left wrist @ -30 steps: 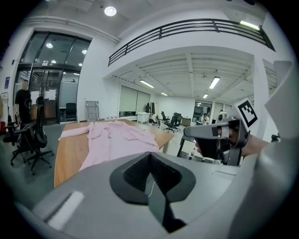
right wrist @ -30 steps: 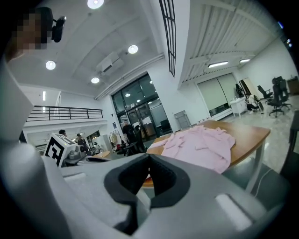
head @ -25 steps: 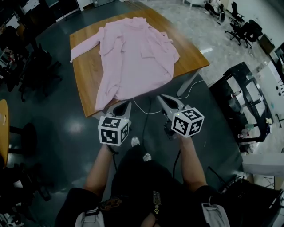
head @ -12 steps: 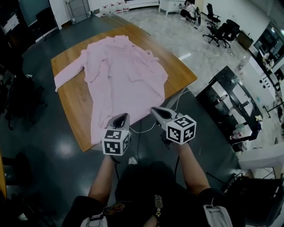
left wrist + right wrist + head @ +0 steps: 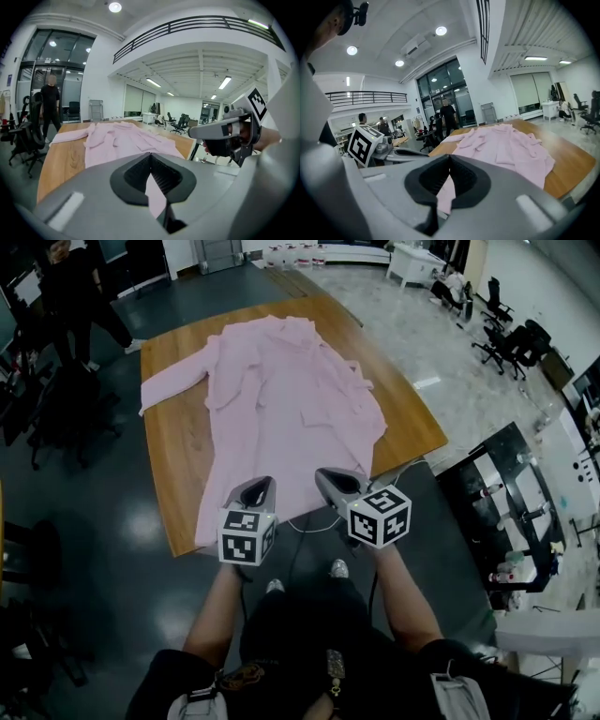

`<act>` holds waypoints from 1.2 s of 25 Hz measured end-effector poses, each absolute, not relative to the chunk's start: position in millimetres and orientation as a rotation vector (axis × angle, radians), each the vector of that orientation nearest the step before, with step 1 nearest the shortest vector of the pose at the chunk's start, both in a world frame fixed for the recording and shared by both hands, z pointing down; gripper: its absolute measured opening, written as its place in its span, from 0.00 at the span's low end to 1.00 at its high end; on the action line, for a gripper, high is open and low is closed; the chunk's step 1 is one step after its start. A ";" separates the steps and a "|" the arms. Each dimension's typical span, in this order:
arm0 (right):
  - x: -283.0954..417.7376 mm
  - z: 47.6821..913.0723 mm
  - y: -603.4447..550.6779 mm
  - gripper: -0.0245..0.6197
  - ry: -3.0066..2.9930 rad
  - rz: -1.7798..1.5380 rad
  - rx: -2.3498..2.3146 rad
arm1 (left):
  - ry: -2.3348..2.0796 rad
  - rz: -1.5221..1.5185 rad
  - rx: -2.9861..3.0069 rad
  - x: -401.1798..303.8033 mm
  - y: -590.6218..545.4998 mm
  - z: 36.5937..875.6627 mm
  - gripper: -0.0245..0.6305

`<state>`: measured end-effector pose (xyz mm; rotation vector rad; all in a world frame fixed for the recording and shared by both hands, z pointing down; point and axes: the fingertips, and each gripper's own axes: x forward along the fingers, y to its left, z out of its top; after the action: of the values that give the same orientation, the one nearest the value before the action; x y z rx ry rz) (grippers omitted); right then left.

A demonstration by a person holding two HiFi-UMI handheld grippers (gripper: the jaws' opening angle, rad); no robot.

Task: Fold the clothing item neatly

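So, the shirt [image 5: 281, 409] lay spread flat on the worktop [image 5: 178, 456], hem at six o'clock, nothing folded yet. Left gripper [image 5: 258, 488] and right gripper [image 5: 328, 479] hovered side by side near that hem, jaws closed and empty, probably lining up for its corners.

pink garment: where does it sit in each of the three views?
Head view: pink garment spread flat, upper centre.
Left gripper view: pink garment centre-left, beyond the jaws.
Right gripper view: pink garment centre-right, beyond the jaws.
Shared landmark: the wooden table under it.
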<state>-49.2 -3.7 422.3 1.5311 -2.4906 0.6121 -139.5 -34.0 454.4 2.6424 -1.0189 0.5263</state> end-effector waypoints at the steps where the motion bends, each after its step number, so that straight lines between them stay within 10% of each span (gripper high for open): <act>1: -47.2 422.0 -6.8 0.04 -2.509 0.603 1.494 | -1.062 0.526 2.623 -140.8 -38.2 454.0 0.05; 30: -49.7 518.0 -6.6 0.04 -2.542 0.623 0.785 | -1.603 0.776 2.029 -188.1 -1.9 569.5 0.17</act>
<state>-49.7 -6.6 518.0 0.7854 -2.5417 0.6234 -188.1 -1.9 569.5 2.0286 -1.6032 0.7764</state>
